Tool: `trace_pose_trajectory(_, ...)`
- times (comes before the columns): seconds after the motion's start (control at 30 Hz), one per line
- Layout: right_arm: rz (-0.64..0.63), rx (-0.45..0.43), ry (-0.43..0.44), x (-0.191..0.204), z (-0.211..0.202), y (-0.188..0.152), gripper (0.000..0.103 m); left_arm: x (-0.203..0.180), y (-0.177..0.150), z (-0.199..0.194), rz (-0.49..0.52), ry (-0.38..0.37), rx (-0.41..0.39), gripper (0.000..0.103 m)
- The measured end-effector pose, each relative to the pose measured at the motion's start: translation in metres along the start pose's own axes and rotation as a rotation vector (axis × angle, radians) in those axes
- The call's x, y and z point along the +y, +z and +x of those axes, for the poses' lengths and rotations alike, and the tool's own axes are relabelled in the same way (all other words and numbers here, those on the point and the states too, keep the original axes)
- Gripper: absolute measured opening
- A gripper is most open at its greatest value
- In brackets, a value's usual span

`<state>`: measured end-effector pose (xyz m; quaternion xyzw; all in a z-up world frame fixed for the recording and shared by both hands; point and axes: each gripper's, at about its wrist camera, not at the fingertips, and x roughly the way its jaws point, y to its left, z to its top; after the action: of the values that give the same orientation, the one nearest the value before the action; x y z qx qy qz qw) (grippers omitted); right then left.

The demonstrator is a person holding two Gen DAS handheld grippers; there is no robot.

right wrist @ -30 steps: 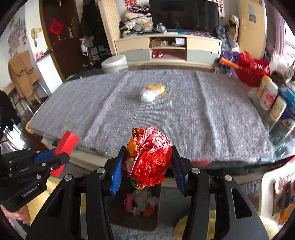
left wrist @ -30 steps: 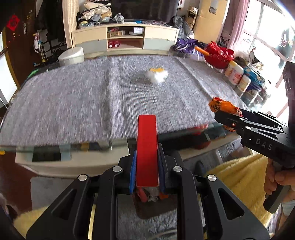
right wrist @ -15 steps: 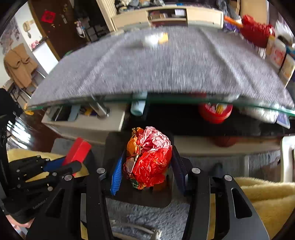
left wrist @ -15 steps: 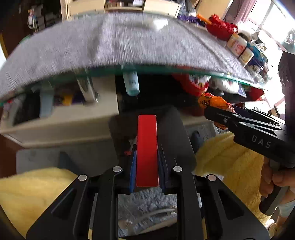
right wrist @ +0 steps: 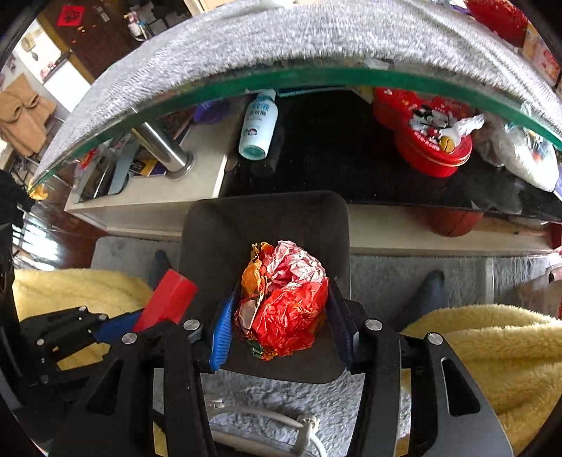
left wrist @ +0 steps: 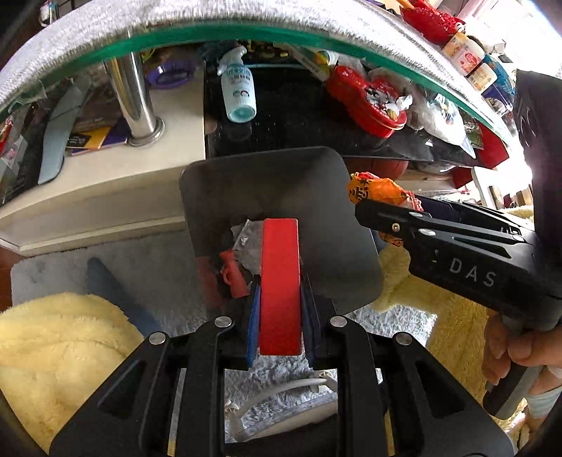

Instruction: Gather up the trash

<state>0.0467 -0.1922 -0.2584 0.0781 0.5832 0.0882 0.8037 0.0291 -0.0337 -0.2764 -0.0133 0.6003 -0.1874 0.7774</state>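
Observation:
My left gripper (left wrist: 280, 281) is shut on a flat red box (left wrist: 280, 277) and holds it over the open dark bin (left wrist: 316, 197) on the floor. Red and silver scraps (left wrist: 233, 270) lie inside the bin. My right gripper (right wrist: 281, 309) is shut on a crumpled red and orange wrapper (right wrist: 284, 309), also above the bin (right wrist: 210, 239). The right gripper and wrapper (left wrist: 379, 191) show at the bin's right rim in the left wrist view. The left gripper with the red box (right wrist: 165, 302) shows at the bin's left rim in the right wrist view.
The glass table edge (left wrist: 246, 33) with its grey cloth (right wrist: 281, 38) arches above. Under it stand a spray bottle (left wrist: 239, 91), a red tin (right wrist: 425, 137) and a chrome leg (left wrist: 135, 102). Yellow fluffy fabric (right wrist: 484, 344) lies on both sides on a grey rug (left wrist: 147, 277).
Both grippers have dropped from above the tabletop to below its edge and now hang over the bin, each keeping hold of its item.

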Motion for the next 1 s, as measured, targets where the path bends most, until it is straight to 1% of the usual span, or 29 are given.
trace_pose_trajectory(0.07, 0.005, 0.009, 0.006, -0.001, 0.003, 0.002, 0.051, 0.002, 0.001, 0.003, -0.006, -0.002, 0.009, 0.019)
trace_pose_trajectory(0.17, 0.019, 0.013, 0.011, -0.003, 0.006, 0.004, 0.056, 0.003, 0.004, 0.006, -0.009, 0.004, 0.012, 0.019)
trace_pose_trajectory(0.2, 0.022, 0.014, 0.011, -0.004, 0.006, 0.004, 0.059, 0.003, 0.005, 0.006, -0.008, 0.008, 0.008, 0.022)
trace_pose_trajectory(0.23, 0.027, 0.012, 0.010, -0.005, 0.007, 0.004, 0.065, 0.003, 0.006, 0.005, -0.008, 0.011, 0.005, 0.033)
trace_pose_trajectory(0.3, 0.039, 0.007, 0.008, -0.008, 0.007, 0.005, 0.070, 0.004, 0.007, 0.003, -0.008, 0.020, -0.011, 0.047)
trace_pose_trajectory(0.37, 0.047, 0.004, 0.003, -0.009, 0.006, 0.006, 0.070, 0.004, 0.008, 0.002, -0.002, 0.038, -0.019, 0.050)
trace_pose_trajectory(0.4, 0.050, 0.001, -0.001, -0.011, 0.005, 0.007, 0.071, 0.005, 0.008, 0.001, -0.001, 0.048, -0.022, 0.053)
trace_pose_trajectory(0.43, 0.055, -0.006, -0.013, -0.013, 0.003, 0.008, 0.075, 0.006, 0.009, 0.000, -0.003, 0.054, -0.024, 0.059)
trace_pose_trajectory(0.5, 0.060, -0.029, -0.038, -0.017, -0.003, 0.010, 0.083, 0.009, 0.010, -0.002, -0.011, 0.065, -0.032, 0.065)
trace_pose_trajectory(0.6, 0.072, -0.046, -0.050, -0.024, -0.010, 0.015, 0.083, 0.013, 0.013, -0.009, -0.013, 0.095, -0.045, 0.074)
trace_pose_trajectory(0.63, 0.081, -0.057, -0.048, -0.027, -0.015, 0.017, 0.086, 0.014, 0.014, -0.011, -0.014, 0.101, -0.050, 0.077)
trace_pose_trajectory(0.7, 0.093, -0.088, -0.047, -0.032, -0.026, 0.022, 0.094, 0.016, 0.018, -0.020, -0.019, 0.102, -0.068, 0.081)
trace_pose_trajectory(0.8, 0.105, -0.139, -0.037, -0.035, -0.047, 0.033, 0.094, 0.017, 0.027, -0.036, -0.027, 0.103, -0.100, 0.084)
trace_pose_trajectory(0.93, 0.106, -0.203, -0.020, -0.039, -0.075, 0.054, 0.094, 0.014, 0.043, -0.055, -0.018, 0.102, -0.141, 0.084)
trace_pose_trajectory(1.0, 0.098, -0.232, -0.028, -0.039, -0.086, 0.067, 0.094, 0.011, 0.054, -0.066, -0.002, 0.109, -0.165, 0.084)
